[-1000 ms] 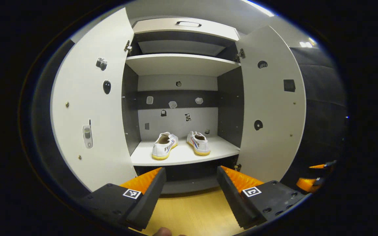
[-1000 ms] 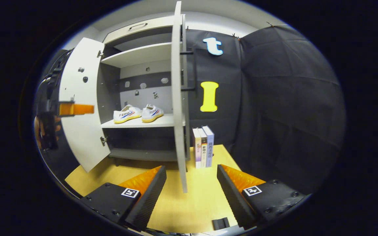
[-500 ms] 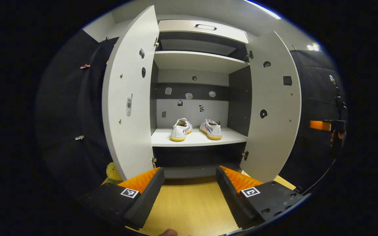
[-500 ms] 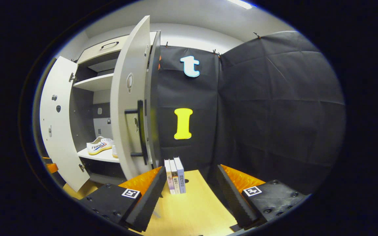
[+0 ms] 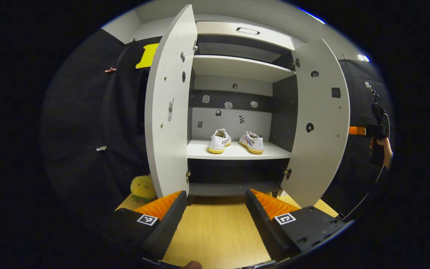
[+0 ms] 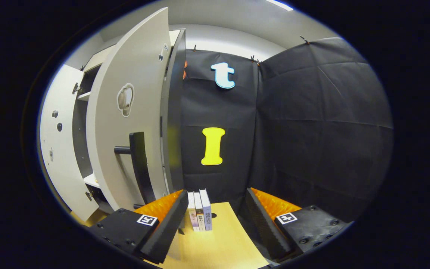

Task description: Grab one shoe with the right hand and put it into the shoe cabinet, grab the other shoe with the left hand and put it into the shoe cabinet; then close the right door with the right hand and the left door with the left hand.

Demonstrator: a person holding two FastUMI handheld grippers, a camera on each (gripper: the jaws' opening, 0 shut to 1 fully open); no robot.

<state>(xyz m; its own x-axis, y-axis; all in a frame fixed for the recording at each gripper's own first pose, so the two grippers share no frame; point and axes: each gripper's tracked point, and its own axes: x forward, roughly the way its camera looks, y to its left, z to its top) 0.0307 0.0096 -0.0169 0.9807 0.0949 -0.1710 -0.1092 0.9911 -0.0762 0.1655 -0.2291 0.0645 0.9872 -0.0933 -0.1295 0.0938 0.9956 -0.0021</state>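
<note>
In the left gripper view, the left tongs (image 5: 215, 220) are gaping apart over the wooden bench (image 5: 215, 235), holding nothing. Beyond them the shoe cabinet (image 5: 237, 67) is standing at the bench's far edge with its left door (image 5: 168, 108) and right door (image 5: 321, 123) both swung open. Two white shoes (image 5: 235, 141) are sitting side by side on its lower shelf (image 5: 237, 151). In the right gripper view, the right tongs (image 6: 215, 220) are also gaping empty, with the right door's black handle (image 6: 138, 164) just beyond their left finger and three books (image 6: 199, 211) standing between the fingers.
</note>
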